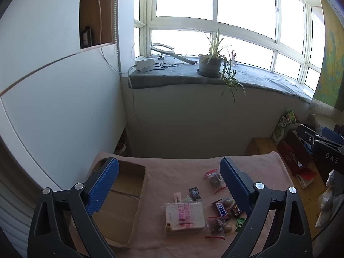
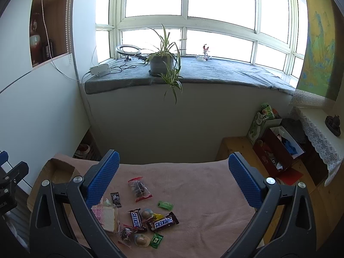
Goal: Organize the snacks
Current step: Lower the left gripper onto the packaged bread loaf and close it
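Observation:
Several snacks lie on a pink cloth-covered table [image 2: 204, 182]: a wrapped bread slice [image 1: 184, 216] [image 2: 107, 217], two Snickers bars [image 2: 163, 223] [image 2: 135, 219], one also in the left wrist view [image 1: 221, 209], a clear red-edged packet [image 2: 139, 188] [image 1: 215, 179], small green candies [image 2: 165, 204] and wrapped eggs [image 2: 142, 241]. An empty cardboard box [image 1: 122, 206] [image 2: 57, 172] sits at the table's left. My left gripper [image 1: 169, 180] is open above the box and snacks. My right gripper [image 2: 174, 178] is open above the snacks. Both are empty.
A grey-covered windowsill holds a potted plant [image 2: 162, 61], a ring light [image 2: 126, 50] and a white box [image 2: 100, 69]. To the right, a wooden surface [image 2: 236, 148] carries a red open box [image 2: 279, 150] and a green bag [image 2: 258, 124]. A white wall stands at the left.

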Demonstrator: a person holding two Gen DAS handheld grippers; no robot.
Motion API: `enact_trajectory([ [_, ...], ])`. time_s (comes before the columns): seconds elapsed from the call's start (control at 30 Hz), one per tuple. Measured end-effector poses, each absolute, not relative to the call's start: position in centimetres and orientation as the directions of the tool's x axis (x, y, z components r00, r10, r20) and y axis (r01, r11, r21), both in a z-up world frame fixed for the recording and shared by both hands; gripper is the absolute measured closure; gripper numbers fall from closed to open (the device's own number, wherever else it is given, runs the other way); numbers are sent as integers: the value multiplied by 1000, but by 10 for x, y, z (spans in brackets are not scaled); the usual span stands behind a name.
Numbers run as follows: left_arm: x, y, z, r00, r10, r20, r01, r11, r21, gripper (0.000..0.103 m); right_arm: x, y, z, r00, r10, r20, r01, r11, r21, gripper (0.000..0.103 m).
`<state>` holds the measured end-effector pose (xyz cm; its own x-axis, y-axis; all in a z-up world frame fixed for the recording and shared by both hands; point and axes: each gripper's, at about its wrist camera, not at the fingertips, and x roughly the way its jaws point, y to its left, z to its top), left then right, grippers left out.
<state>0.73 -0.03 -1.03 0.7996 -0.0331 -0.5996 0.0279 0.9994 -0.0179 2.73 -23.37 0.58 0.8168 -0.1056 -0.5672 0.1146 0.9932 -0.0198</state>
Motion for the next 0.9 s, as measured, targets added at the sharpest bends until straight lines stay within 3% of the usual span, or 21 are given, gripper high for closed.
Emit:
enact_trajectory([
  [0.27,16,13,-39,696,-128,-707,18,987,-162,12,45,-236,-16,785,-35,-619,66,997,27,0],
  [0.37,21,17,-59,665,-139,-734,27,986,-162,22,53,-240,-37,746,46,-664,29,994,101,0],
  [0.43,25,17,-76,651,-160,-742,31,982,-184,23,59,-240,-53,710,96,-698,2,990,138,0],
  [0.67,32,11,-127,491,-310,-814,44,942,-332,42,71,-223,-118,528,321,-786,-106,943,314,13],
  [0.8,32,3,-150,456,-362,-813,43,921,-386,47,77,-209,-158,402,443,-801,-115,892,436,14],
  [0.9,30,15,-166,399,-315,-861,18,942,-336,49,82,-198,-183,322,496,-806,-110,865,489,21],
])
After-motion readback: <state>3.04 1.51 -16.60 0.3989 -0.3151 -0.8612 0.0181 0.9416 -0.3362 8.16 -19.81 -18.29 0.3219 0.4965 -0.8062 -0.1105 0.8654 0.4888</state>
